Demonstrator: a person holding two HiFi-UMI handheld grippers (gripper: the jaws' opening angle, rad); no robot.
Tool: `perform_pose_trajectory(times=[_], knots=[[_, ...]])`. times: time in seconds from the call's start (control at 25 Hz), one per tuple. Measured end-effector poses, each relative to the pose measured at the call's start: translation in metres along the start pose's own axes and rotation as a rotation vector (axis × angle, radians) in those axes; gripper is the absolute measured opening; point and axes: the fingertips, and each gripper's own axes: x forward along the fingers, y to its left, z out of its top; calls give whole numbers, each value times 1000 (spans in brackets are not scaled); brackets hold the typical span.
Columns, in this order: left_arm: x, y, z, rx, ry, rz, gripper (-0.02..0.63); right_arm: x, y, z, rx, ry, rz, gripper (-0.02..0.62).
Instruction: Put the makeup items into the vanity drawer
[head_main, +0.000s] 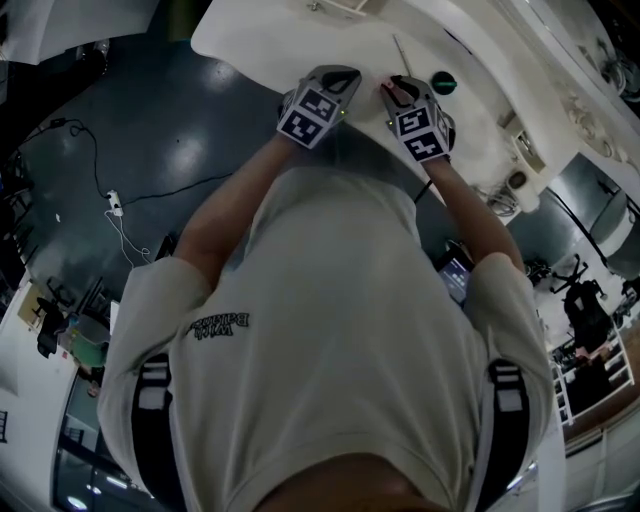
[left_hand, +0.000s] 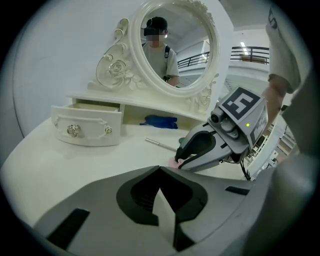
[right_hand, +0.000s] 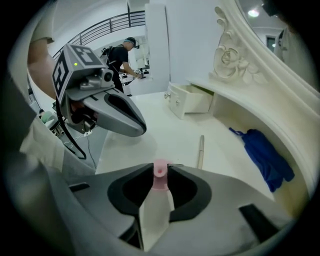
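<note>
A pink tube (right_hand: 159, 175) sits pinched between the fingers of my right gripper (left_hand: 178, 161), low over the bench (left_hand: 100, 160), so I can lift it. My left gripper (left_hand: 160, 169) hangs beside it, fingers clenched on nothing, spare. The open drawer (left_hand: 87, 127) waits well apart, leftward.
</note>
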Motion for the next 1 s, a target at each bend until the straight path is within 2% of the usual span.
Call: perform_pose_trajectory(times=[0.2,0.68,0.84,1.0], knots=[[2,2,-2,-5,10,-5,15,1,1,0,-37,4,-2,81],[-3,5,2,-11,-8,9,14,-1,2,9,-3,-27,-4,40],[-9,7,10,-4,-29,23,14,-9,1,24,15,-70,-4,40],[-23,12,24,-9,-69,53,14,-28,1,55,25,-155,-1,40]])
